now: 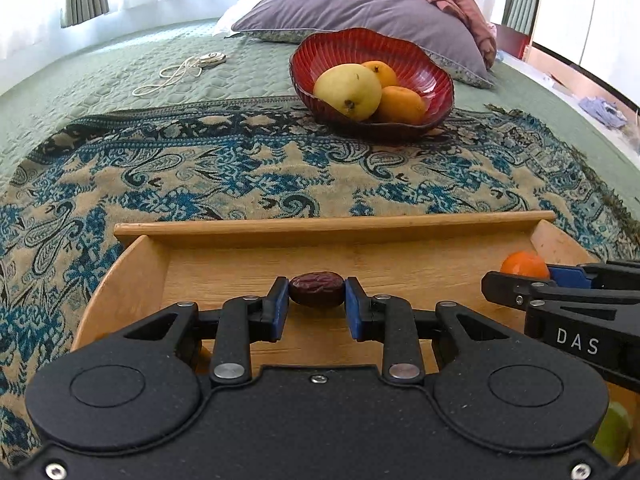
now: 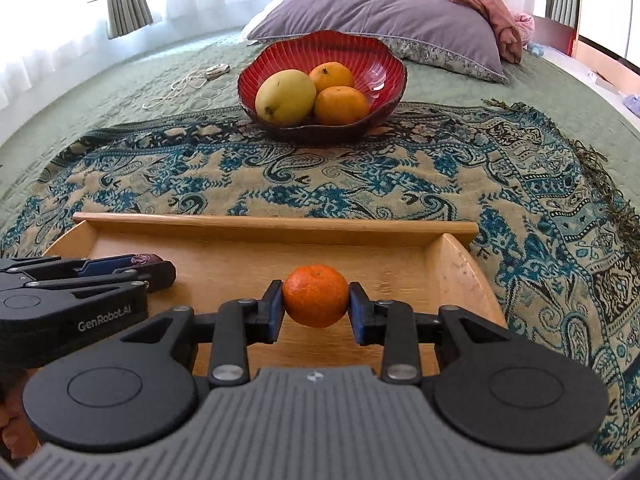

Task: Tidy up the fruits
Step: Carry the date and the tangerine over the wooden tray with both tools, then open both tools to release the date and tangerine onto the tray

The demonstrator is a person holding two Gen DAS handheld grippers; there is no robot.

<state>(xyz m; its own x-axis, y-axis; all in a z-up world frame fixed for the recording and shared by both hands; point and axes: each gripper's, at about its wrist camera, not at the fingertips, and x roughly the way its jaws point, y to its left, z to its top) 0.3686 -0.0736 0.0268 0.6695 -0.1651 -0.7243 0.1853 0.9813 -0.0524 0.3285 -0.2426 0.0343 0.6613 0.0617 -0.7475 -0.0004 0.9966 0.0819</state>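
Observation:
My left gripper (image 1: 317, 295) is shut on a dark red date (image 1: 317, 288) over the wooden tray (image 1: 328, 226). My right gripper (image 2: 316, 300) is shut on a small orange tangerine (image 2: 316, 295) over the same tray (image 2: 276, 222). The right gripper (image 1: 520, 280) also shows in the left wrist view with the tangerine (image 1: 524, 265). The left gripper (image 2: 160, 268) shows at the left of the right wrist view. A red ribbed bowl (image 1: 424, 60) (image 2: 372, 52) further back holds a yellow mango (image 1: 347, 90) (image 2: 285, 97) and two oranges (image 1: 400, 104) (image 2: 341, 105).
The tray and bowl rest on a blue paisley cloth (image 1: 224, 168) over a green quilted bedspread (image 1: 120, 72). A grey pillow (image 1: 360, 0) lies behind the bowl. A white cord with a round device (image 1: 212, 59) lies at back left. A green fruit (image 1: 612, 432) sits at the tray's lower right.

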